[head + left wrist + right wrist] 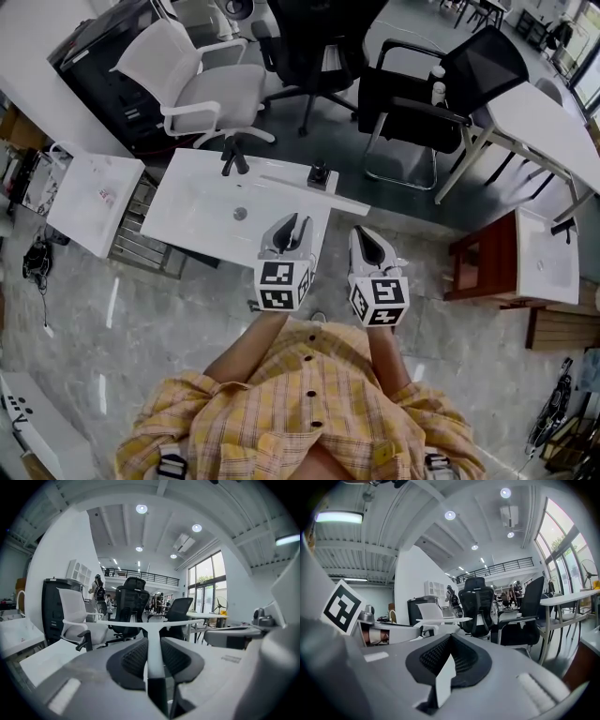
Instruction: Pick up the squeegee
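Two tools hang over the white desk's near edge. The left tool clamps the squeegee by its handle, largely hidden between the pads; the right tool is pinched together, empty.

Light: I see bright ceiling lamps above the left tongs, windows to their right | Quality: fisheye bend, dark corners, soft foreground.
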### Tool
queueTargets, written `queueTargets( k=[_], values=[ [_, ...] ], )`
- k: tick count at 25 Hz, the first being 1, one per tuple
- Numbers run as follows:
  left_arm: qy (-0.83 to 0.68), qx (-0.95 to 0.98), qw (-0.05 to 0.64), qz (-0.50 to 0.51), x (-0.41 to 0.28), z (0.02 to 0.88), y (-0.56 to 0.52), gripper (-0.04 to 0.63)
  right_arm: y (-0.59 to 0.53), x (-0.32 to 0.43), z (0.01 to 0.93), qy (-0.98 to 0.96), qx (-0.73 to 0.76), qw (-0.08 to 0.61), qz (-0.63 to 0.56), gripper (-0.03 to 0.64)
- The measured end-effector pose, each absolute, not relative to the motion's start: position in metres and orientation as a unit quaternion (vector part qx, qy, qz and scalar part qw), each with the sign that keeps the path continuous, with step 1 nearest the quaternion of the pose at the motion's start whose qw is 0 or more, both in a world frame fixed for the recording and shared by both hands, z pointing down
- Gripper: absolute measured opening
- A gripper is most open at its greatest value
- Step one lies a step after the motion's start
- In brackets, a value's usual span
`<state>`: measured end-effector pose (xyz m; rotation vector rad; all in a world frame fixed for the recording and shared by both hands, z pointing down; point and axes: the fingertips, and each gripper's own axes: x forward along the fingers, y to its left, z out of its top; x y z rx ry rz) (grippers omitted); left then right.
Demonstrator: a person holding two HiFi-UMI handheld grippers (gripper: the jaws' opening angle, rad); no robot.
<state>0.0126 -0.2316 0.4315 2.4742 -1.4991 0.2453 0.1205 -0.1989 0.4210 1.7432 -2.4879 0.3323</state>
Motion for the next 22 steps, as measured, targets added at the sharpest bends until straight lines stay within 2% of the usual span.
queueTargets(
  k=[22],
  values=[
    [-0.509,0.850,0.113,0.072,0.013,0.422,-0.219,0.091,-0.195,0.123,0.416,-0.812,0.573,0.040,0.105,-0.003]
  ],
)
